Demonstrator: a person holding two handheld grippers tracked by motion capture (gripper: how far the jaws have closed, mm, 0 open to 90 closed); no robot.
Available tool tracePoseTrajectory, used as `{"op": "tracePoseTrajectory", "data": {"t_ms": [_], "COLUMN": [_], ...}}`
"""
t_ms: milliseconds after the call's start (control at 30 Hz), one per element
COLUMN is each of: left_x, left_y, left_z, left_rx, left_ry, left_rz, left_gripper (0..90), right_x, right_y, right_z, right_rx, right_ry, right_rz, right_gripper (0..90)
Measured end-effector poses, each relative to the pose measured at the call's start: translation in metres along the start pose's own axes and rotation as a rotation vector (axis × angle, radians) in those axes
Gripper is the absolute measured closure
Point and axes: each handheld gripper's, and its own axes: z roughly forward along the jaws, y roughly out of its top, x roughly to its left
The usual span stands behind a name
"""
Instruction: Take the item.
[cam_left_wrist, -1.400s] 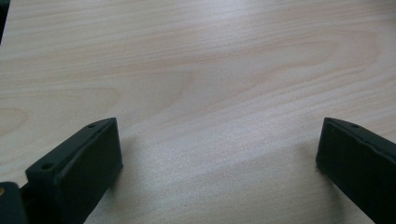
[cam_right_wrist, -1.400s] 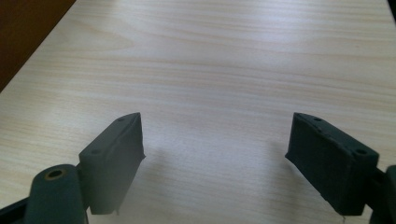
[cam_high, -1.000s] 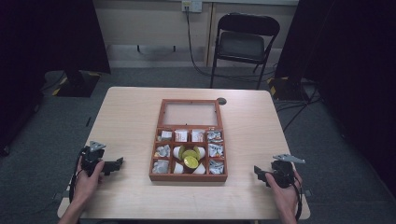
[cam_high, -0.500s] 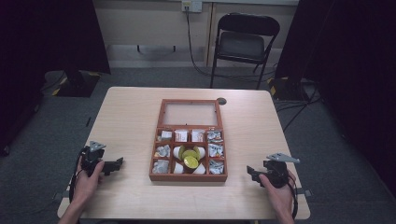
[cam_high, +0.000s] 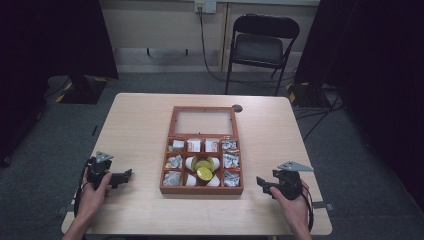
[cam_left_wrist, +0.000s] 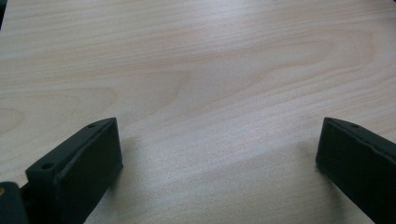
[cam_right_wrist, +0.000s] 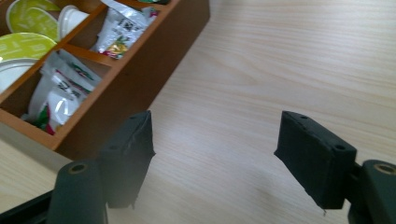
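Right gripper (cam_high: 264, 183) has slid left toward the reddish-brown wooden compartment box (cam_high: 202, 189) at frame centre; looks like an approach to its lower-right corner. Its jaws are wide and empty, with the box wall just beside them. Left gripper (cam_high: 125, 176) unchanged at lower left, jaws wide over the bare pale wooden table (cam_high: 140, 120), holding nothing.

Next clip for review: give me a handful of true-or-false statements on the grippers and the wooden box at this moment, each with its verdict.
1. The left gripper is open over bare table. True.
2. The right gripper is shut on a packet. False: it is open and holds nothing.
3. The wooden box lies between the two grippers. True.
4. The lid is closed over the compartments. False: it lies open on the far side.
5. Green-topped capsules sit in the middle compartments. True.
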Motion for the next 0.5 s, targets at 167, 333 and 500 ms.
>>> {"op": "tracePoseTrajectory", "data": {"t_ms": [167, 333, 500], "left_x": [0.0, 0.0, 0.0], "left_y": [0.0, 0.0, 0.0], "left_z": [0.0, 0.0, 0.0], "left_rx": [0.0, 0.0, 0.0], "left_ry": [0.0, 0.0, 0.0], "left_rz": [0.0, 0.0, 0.0], "left_gripper": [0.0, 0.0, 0.0], "right_x": [0.011, 0.017, 0.025], "right_y": [0.005, 0.009, 0.013], "right_z": [0.0, 0.001, 0.002], "right_rx": [-0.004, -0.011, -0.013], "right_ry": [0.032, 0.065, 0.084], "right_rz": [-0.029, -0.041, -0.054], "right_gripper": [28.2, 31.5, 32.5]}}
